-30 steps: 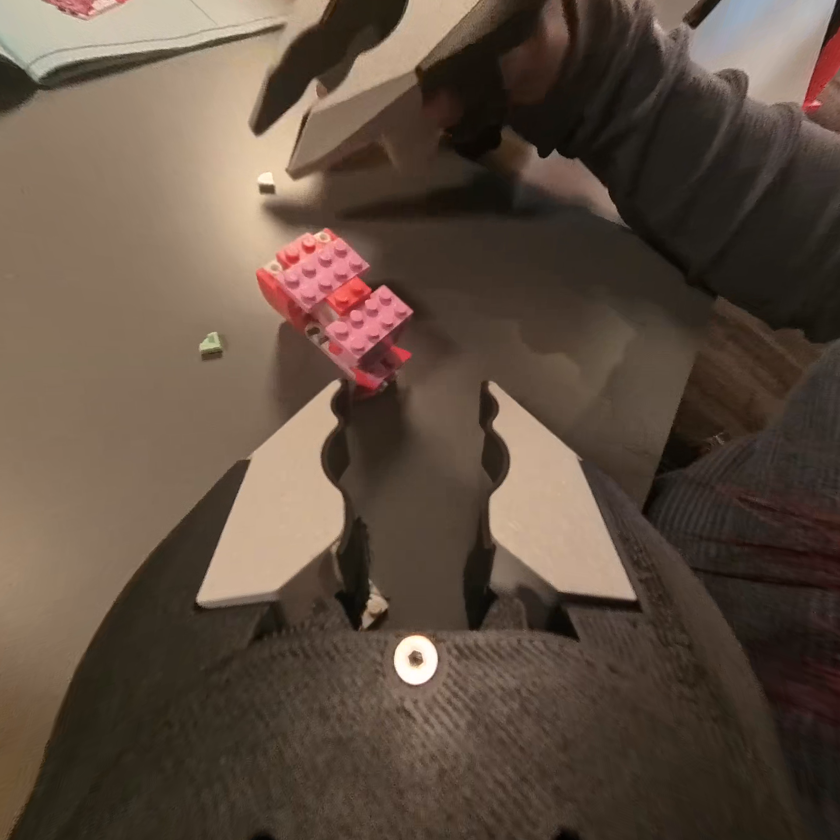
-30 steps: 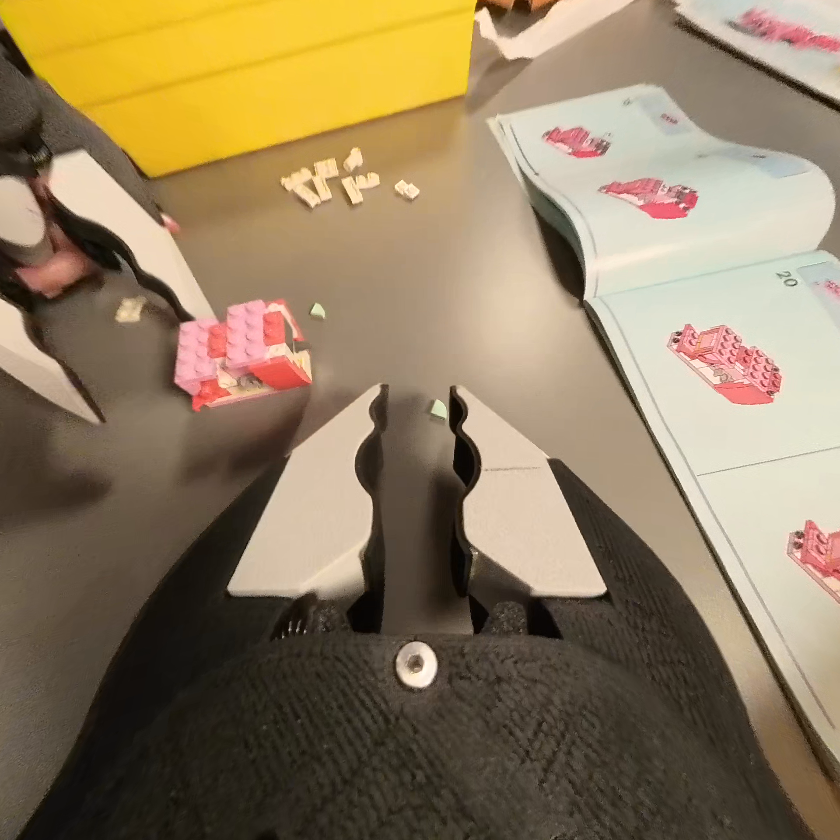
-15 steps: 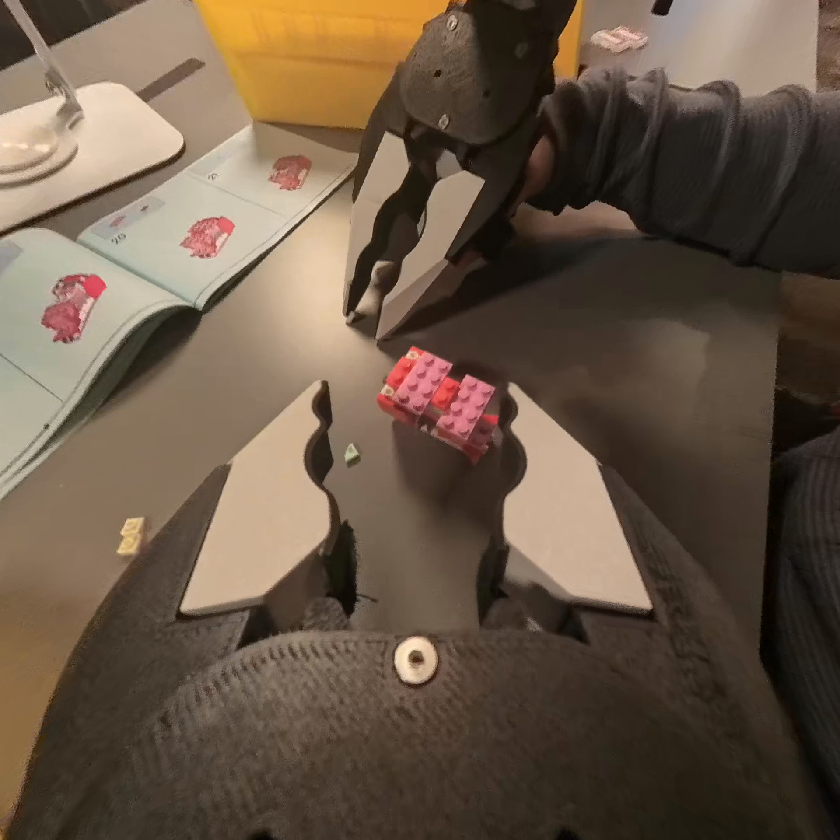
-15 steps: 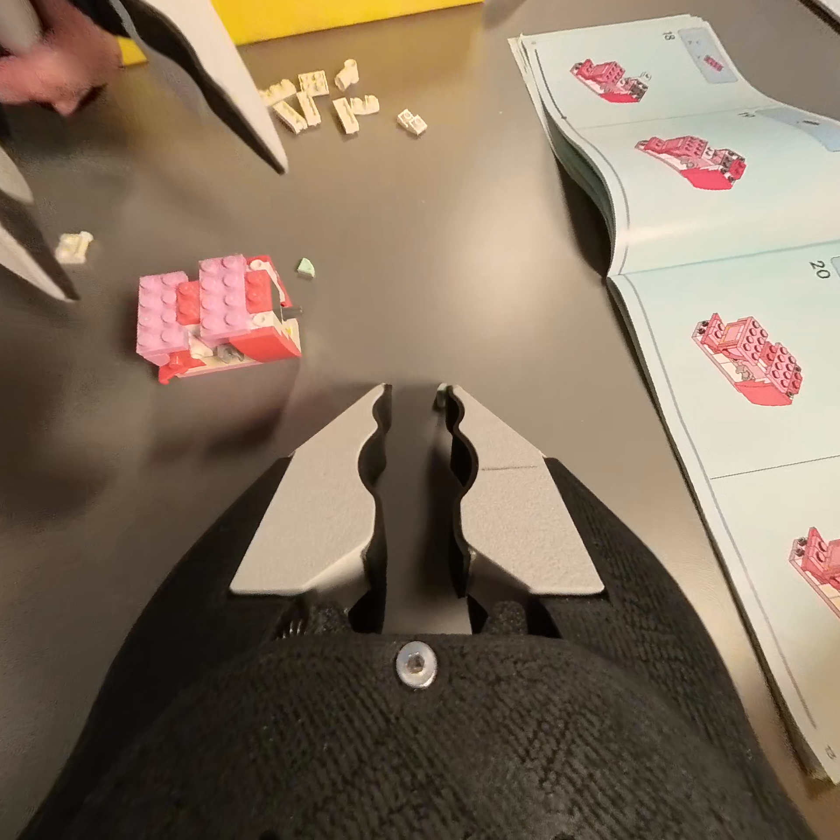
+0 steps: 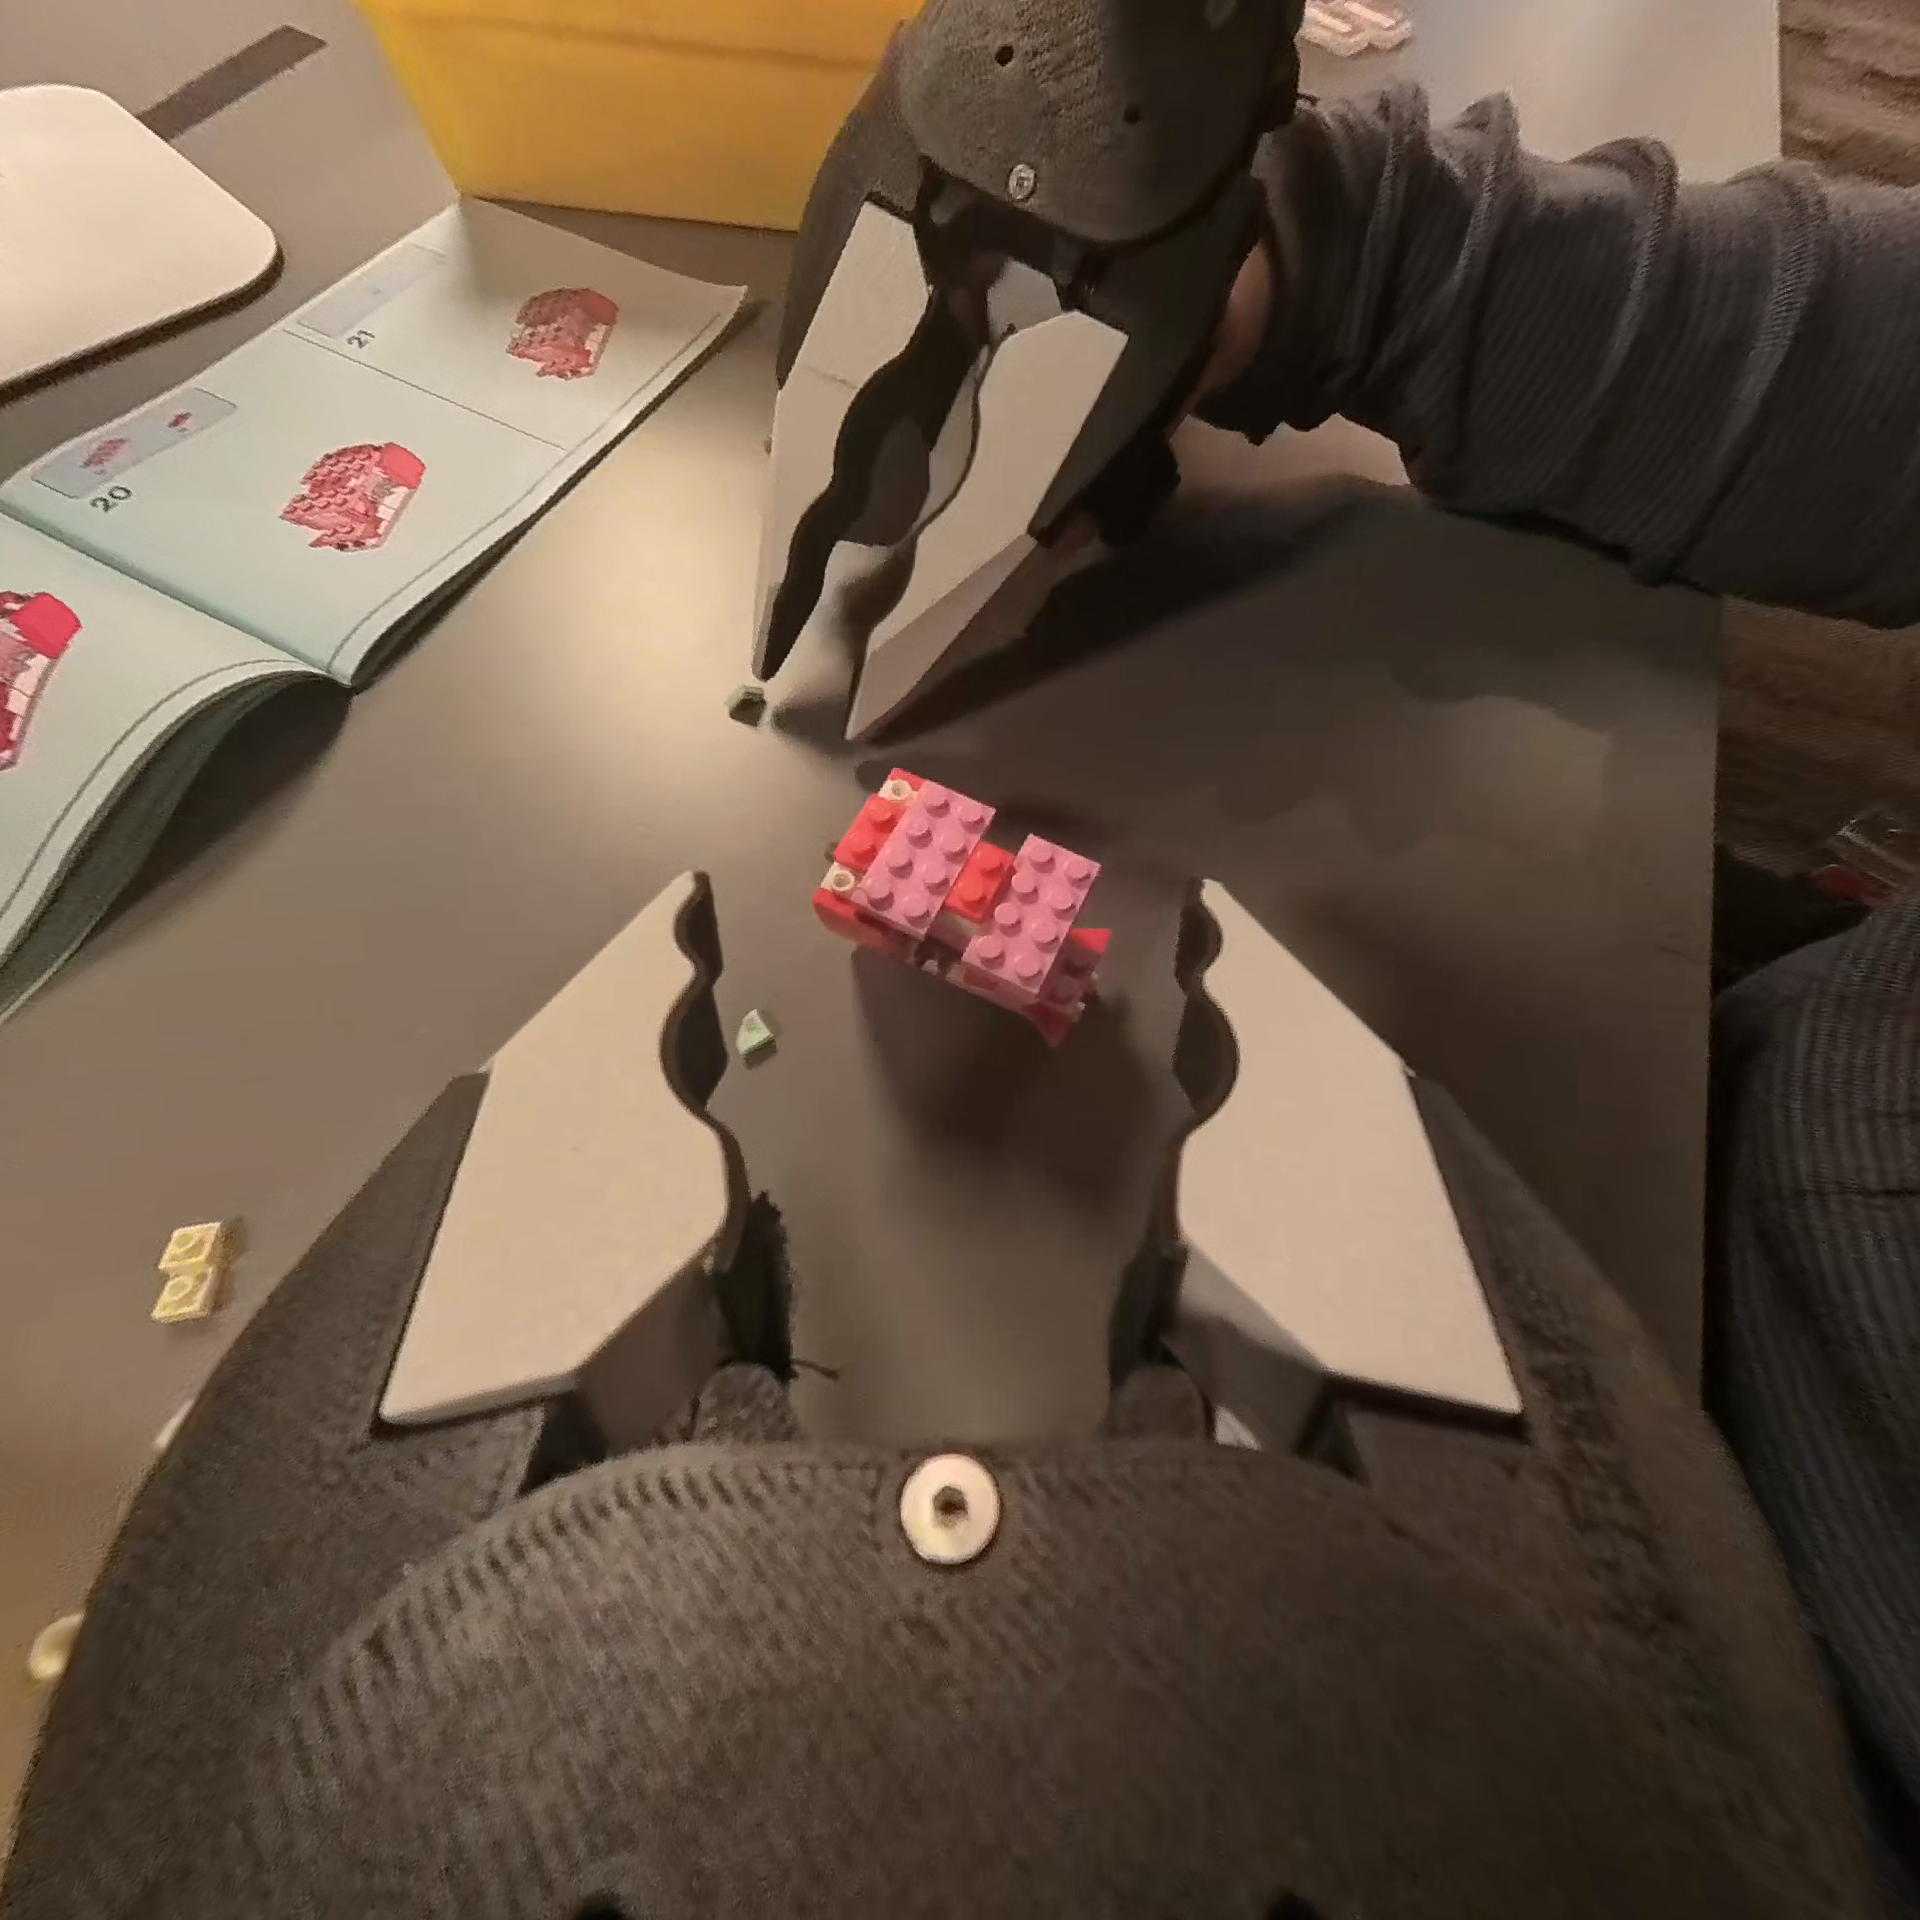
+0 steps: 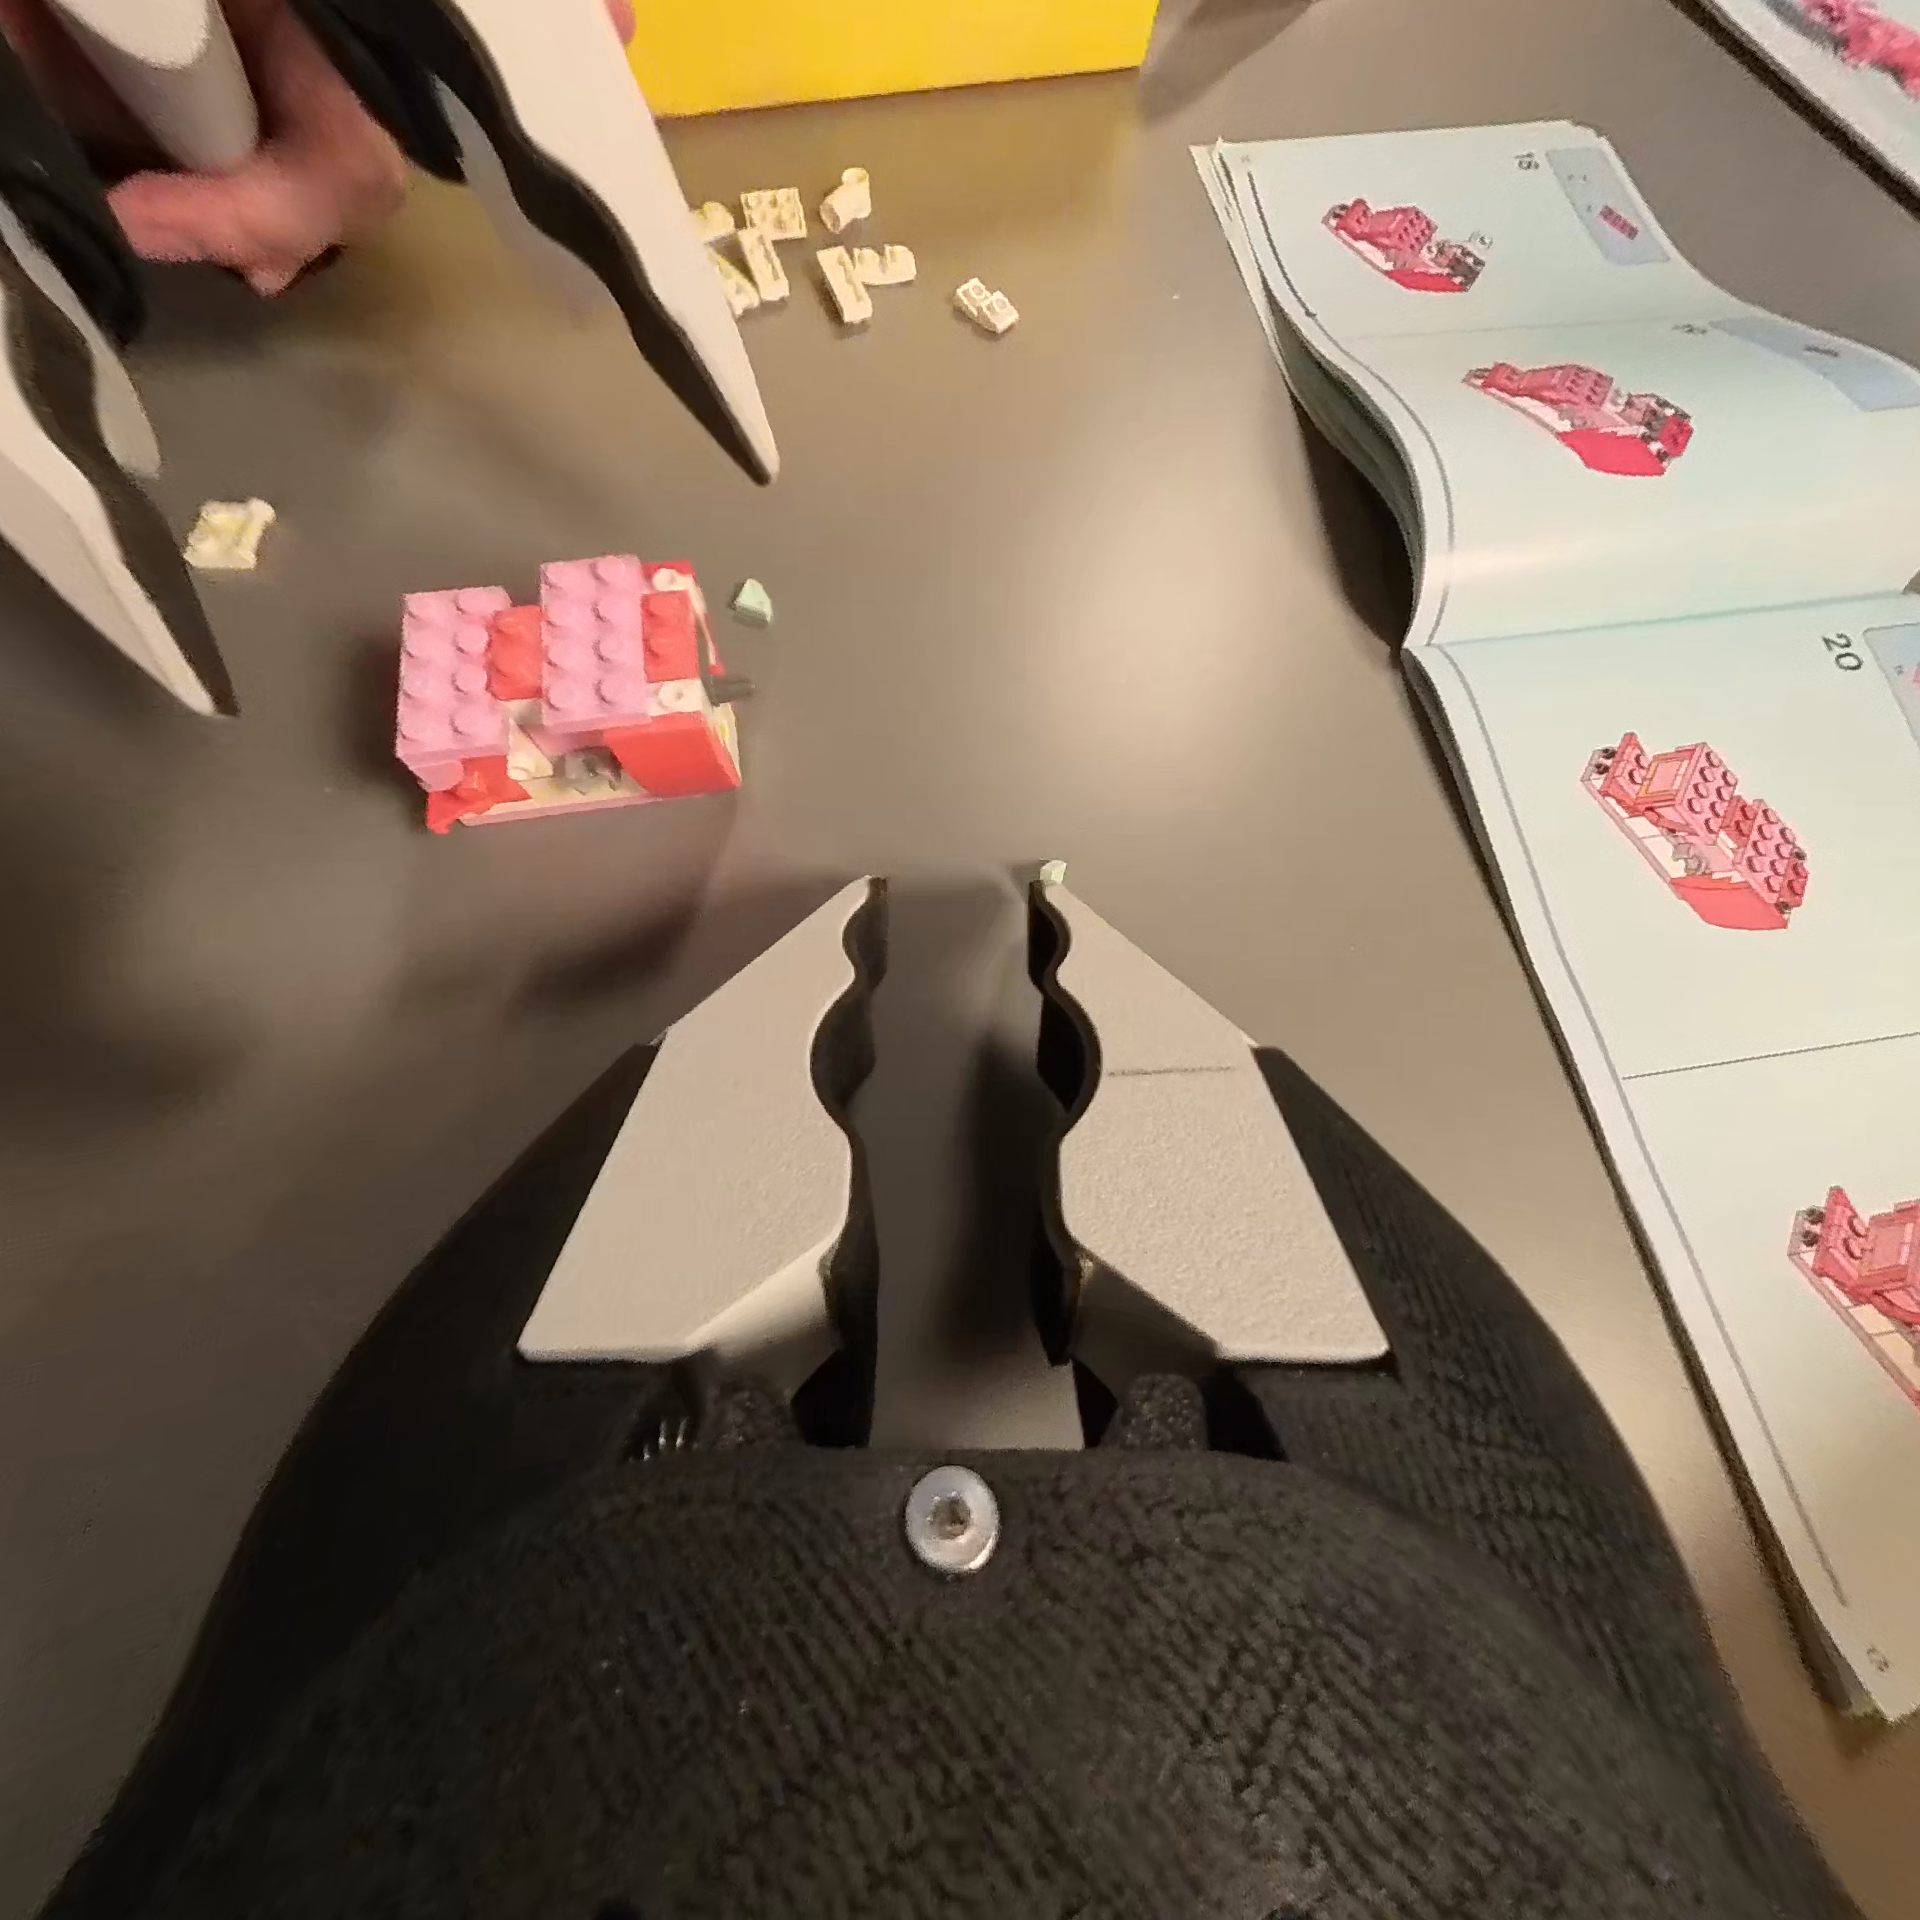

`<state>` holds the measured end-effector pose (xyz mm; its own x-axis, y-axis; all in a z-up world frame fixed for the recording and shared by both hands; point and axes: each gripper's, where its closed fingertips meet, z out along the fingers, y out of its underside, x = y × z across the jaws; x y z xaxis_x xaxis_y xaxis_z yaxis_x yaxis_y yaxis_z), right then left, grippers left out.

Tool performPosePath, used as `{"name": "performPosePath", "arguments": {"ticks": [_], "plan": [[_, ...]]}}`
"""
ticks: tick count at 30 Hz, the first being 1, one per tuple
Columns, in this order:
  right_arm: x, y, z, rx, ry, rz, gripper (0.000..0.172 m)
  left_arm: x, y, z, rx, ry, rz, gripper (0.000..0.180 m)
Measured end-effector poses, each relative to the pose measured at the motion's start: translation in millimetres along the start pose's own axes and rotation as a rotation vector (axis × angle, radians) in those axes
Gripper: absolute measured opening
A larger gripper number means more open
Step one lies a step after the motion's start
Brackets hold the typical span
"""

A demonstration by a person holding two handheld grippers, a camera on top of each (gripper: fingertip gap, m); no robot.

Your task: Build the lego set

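Note:
A pink, red and lilac brick model (image 5: 961, 914) lies on the dark table (image 5: 416, 883). My left gripper (image 5: 945, 888) is wide open, and the model sits between its fingertips without touching either pad. A small pale green piece (image 5: 758, 1036) lies by its left finger. In the right wrist view the left gripper's fingers (image 6: 717, 395) hang spread over the model (image 6: 566, 686). My right gripper (image 6: 956, 883) is narrowly open with nothing between its pads. A second small green piece (image 6: 1051, 871) lies on the table just past its right fingertip, and also shows in the left wrist view (image 5: 746, 704).
An open pale blue instruction booklet (image 6: 1662, 520) lies to the right. A yellow box (image 6: 883, 52) stands at the back, with several cream pieces (image 6: 821, 249) before it. One cream piece (image 6: 229, 532) lies left of the model. A white lamp base (image 5: 104, 239) and a person's sleeve (image 5: 1558, 343) show. My right fingertips sit around 9 cm from my left ones. The small pale green piece (image 5: 758, 1036) sits 4 cm or so from the ends of my left fingers. Seen from the right wrist view (image 6: 744, 601) as well.
My left gripper's jaws have opened wider and now straddle the model. My right gripper has moved nearer the small green piece, and its gap has stayed about the same.

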<state>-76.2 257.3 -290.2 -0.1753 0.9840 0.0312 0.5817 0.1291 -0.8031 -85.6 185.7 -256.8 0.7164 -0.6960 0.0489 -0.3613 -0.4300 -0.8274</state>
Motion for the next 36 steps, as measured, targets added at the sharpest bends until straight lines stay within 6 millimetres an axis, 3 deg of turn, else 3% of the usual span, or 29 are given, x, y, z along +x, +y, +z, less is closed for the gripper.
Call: {"name": "performPosePath", "arguments": {"ticks": [4, 11, 19, 24, 30, 34, 36], "plan": [[5.1, -6.0, -1.3, 0.034, 0.06, -0.031, 0.032, 2.8, 2.0, 3.2, 0.003, 0.012, -0.029, 0.088], [-9.0, -0.2, 4.5, -0.018, -0.001, -0.097, 0.025, 5.2, 4.9, 4.3, 0.008, 0.025, -0.054, 0.088], [6.1, -1.3, 4.2, -0.014, 0.074, -0.029, 0.034, 2.6, 5.1, 3.6, 0.011, 0.024, -0.062, 0.089], [-4.6, -1.1, 5.6, -0.018, 0.034, -0.093, 0.027, -8.8, 3.0, 3.1, 0.025, -0.04, -0.09, 0.093], [-2.6, -4.0, 3.2, 0.007, 0.039, -0.077, 0.026, -9.5, -1.1, 0.8, 0.044, 0.02, -0.108, 0.093], [-2.8, -7.0, 0.6, 0.033, 0.031, -0.07, 0.027, -4.3, 1.8, 5.9, 0.002, 0.097, -0.048, 0.091], [-4.1, -10.7, -2.6, 0.066, 0.018, -0.066, 0.027, -4.0, 2.6, 8.6, -0.022, 0.115, -0.021, 0.078]]}}
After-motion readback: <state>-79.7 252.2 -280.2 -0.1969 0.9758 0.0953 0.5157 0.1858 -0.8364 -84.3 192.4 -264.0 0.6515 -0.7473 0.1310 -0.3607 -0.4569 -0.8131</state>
